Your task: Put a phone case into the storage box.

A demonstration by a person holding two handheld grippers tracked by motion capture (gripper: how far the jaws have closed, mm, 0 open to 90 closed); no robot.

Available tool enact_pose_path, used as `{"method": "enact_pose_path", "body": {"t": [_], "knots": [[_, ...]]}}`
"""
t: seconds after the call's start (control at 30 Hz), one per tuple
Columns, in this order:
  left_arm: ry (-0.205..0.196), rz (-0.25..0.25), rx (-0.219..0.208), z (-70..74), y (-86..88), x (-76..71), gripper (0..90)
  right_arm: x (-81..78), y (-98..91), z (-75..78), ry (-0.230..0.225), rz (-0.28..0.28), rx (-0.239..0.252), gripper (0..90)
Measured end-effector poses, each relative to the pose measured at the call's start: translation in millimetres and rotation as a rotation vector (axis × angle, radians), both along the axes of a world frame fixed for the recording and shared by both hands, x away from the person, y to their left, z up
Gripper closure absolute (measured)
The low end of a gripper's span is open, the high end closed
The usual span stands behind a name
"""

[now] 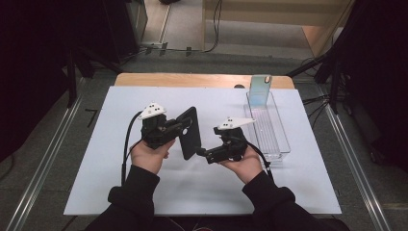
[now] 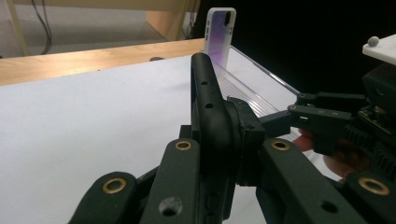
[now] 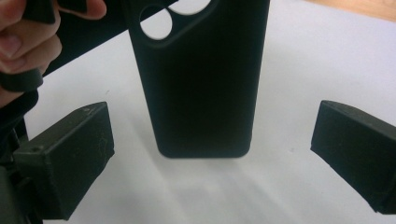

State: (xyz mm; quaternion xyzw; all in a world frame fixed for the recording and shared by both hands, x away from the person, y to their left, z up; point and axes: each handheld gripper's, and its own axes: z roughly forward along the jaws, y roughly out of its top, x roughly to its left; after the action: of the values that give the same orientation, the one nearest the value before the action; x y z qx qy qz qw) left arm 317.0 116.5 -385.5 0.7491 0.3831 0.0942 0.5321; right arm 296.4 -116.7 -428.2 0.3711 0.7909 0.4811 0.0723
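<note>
A black phone case with a camera cutout is held on edge above the white mat, and my left gripper is shut on it. In the left gripper view the case stands clamped between the jaws of that gripper. My right gripper is open just right of the case's near end. In the right gripper view the case hangs between the wide-apart pads of the right gripper without touching them. The right gripper's tips point at the case from the right.
A clear plastic tray lies on the right of the white mat, with a pale iridescent phone case standing upright at its far end. The wooden table edge runs along the back. A hand's fingers are close by.
</note>
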Motion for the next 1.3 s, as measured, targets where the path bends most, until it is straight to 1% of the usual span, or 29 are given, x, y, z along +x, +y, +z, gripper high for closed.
{"method": "enact_pose_path", "body": {"t": [0.2,0.4,0.6,0.83,0.97,1.0,1.1,1.23,1.3], "knots": [[0.028,-0.023,-0.022,-1.8,-5.7,-0.7,82.7,0.3,1.3,1.2,-0.008,-0.008,0.005,0.0],[0.027,-0.039,-0.015,-2.2,-12.2,-3.8,82.7,0.6,2.9,2.9,-0.021,-0.024,0.014,0.0],[0.035,-0.047,-0.010,-2.9,-20.2,-8.0,82.7,2.1,5.6,2.3,-0.010,-0.033,0.035,0.0],[0.043,-0.063,-0.012,-3.8,-29.3,-13.1,82.6,1.3,10.3,3.2,-0.025,-0.048,0.022,0.0],[0.044,-0.076,-0.008,-5.5,-33.8,-15.8,82.6,1.8,10.8,2.9,-0.025,-0.055,0.031,0.1],[0.047,-0.076,-0.010,-5.9,-34.9,-16.3,82.6,1.4,10.9,2.9,-0.024,-0.059,0.031,3.5],[0.049,-0.079,-0.012,-6.3,-36.2,-16.8,82.5,0.6,10.5,3.3,-0.035,-0.072,0.032,10.0],[0.057,-0.080,-0.018,-6.3,-35.8,-16.6,82.4,0.7,10.0,3.2,-0.043,-0.067,0.029,11.2],[0.051,-0.077,-0.021,-5.4,-35.4,-17.4,82.2,0.9,9.8,3.5,-0.042,-0.063,0.038,11.7]]}}
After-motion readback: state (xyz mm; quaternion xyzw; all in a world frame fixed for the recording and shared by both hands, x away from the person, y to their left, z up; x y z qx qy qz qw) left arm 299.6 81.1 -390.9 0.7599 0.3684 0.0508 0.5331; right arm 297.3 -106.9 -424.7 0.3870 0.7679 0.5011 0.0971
